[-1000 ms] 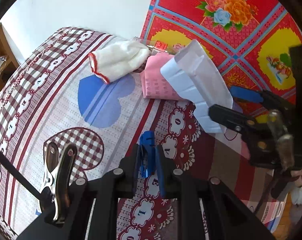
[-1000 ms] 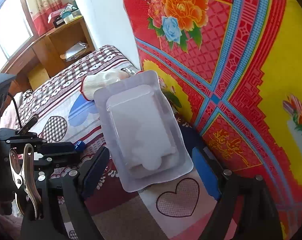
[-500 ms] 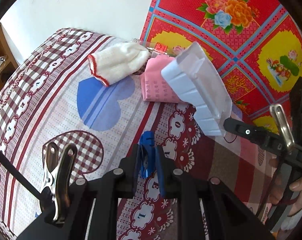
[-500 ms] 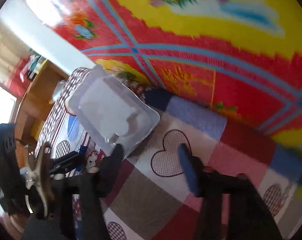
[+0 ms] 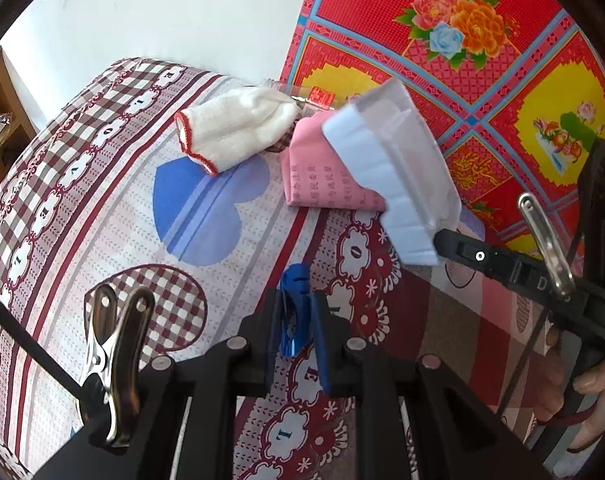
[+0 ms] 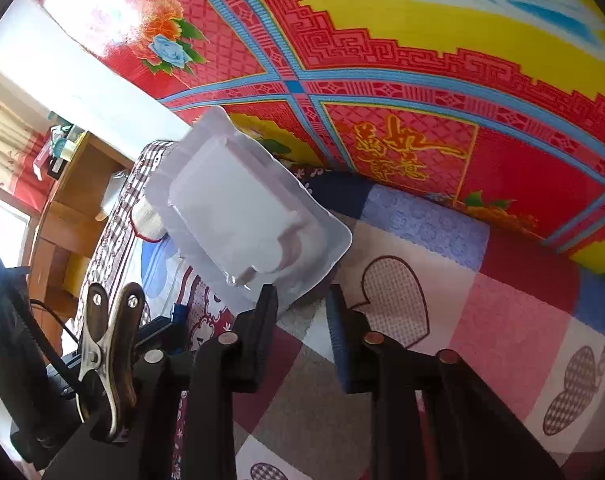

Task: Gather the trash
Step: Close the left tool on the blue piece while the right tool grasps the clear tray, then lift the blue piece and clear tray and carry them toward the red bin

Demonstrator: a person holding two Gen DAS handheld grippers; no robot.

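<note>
White plastic tray (image 6: 242,220) sits right ahead of my right claw (image 6: 300,300), tilted up off the bed. Its near corner is in the gap between the two fingers, against the left-side finger (image 6: 268,304). The right claw's jaws are closing with that tray corner between them, and I can't see the pads pressing on it, so no grip confirmed. From the left camera the same tray (image 5: 394,168) is ahead and to the right of my left claw (image 5: 296,308), with the right claw (image 5: 442,236) meeting its lower edge.

Left claw is clamped together on a blue scrap (image 5: 296,280), which sticks up past the fingertips.

Pink paper (image 5: 318,176) lies ahead of the left claw, partly under the tray. White glove (image 5: 234,132) with red trim is further ahead and slightly left, touching the pink paper's far corner. Some clear item with a red label is behind the glove, too small to tell what.

All of this is on a patterned bedsheet (image 5: 102,220) with hearts and checks. Red floral wall covering (image 6: 422,80) is beyond the right claw, and a wooden shelf (image 6: 74,200) is far to its left. A person's hand (image 5: 594,392) holds the right claw's handle, off to the right of my left claw
</note>
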